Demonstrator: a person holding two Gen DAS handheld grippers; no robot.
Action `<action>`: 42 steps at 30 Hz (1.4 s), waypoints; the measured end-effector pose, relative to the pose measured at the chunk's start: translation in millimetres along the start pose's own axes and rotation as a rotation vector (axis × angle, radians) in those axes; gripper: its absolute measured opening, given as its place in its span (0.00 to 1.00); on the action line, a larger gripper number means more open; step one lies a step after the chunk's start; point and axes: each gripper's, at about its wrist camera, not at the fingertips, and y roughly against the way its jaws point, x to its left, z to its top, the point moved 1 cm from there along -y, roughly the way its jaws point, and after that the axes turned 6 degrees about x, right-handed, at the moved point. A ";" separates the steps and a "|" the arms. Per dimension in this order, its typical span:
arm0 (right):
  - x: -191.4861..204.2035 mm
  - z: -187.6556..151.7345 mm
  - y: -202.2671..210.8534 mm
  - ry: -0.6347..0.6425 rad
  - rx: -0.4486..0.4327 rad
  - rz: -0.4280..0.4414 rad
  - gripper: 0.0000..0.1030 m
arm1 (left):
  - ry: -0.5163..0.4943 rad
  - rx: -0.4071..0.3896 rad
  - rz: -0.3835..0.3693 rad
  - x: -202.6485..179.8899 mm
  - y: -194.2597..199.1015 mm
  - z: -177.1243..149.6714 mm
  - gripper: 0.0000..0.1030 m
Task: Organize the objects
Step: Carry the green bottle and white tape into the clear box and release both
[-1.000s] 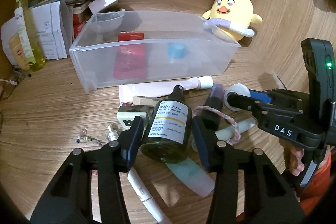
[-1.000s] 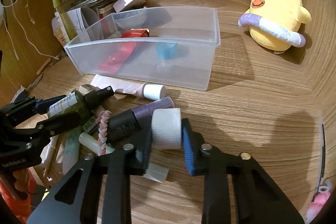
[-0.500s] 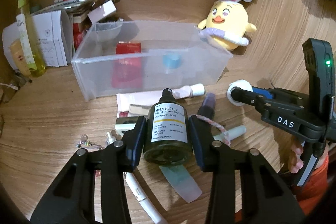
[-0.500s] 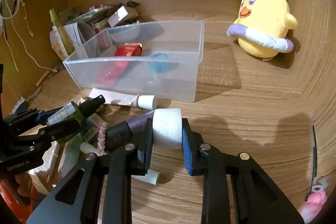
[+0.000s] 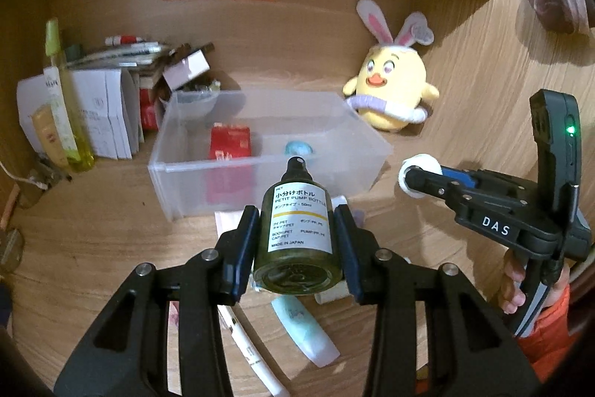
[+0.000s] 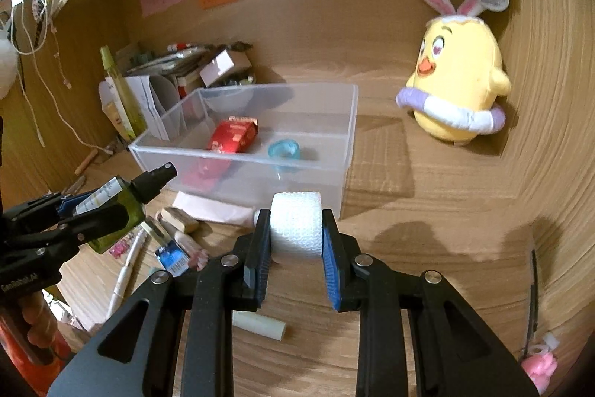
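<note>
A dark green pump bottle [image 5: 297,229] with a white label hangs above the desk, my left gripper [image 5: 295,214] shut on its sides, cap pointing away. In the right wrist view the same bottle [image 6: 122,199] sits in the left gripper [image 6: 93,207] at the left edge. My right gripper [image 6: 296,229] is shut on a white tape roll [image 6: 295,211], also off the desk. Both are held in front of a clear plastic bin [image 5: 223,166], which holds a red packet [image 5: 230,142] and a blue ring [image 5: 297,148]. From the left wrist, the right gripper [image 5: 416,177] appears with the roll [image 5: 420,160].
A yellow plush chick [image 6: 457,88] stands at the back right. A tall yellow-green spray bottle [image 5: 65,106] and stacked papers and boxes [image 5: 111,110] crowd the back left. Pens, a pale blue tube [image 5: 305,330] and a cream stick [image 6: 260,324] lie on the desk below.
The left jaws closed onto the green bottle. Both grippers rose from the desk with their objects, and the bin now appears lower and farther off.
</note>
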 end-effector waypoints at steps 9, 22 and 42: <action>4.0 22.0 2.0 0.023 -0.050 0.002 0.22 | -0.002 -0.071 0.061 5.9 5.2 25.5 0.40; 3.3 54.4 -15.4 0.049 -0.072 0.014 0.22 | 0.022 -0.103 0.161 33.4 -15.3 63.0 0.40; -4.2 84.8 -78.9 0.036 0.024 0.012 0.22 | 0.057 -0.015 0.187 64.7 -72.7 100.0 0.40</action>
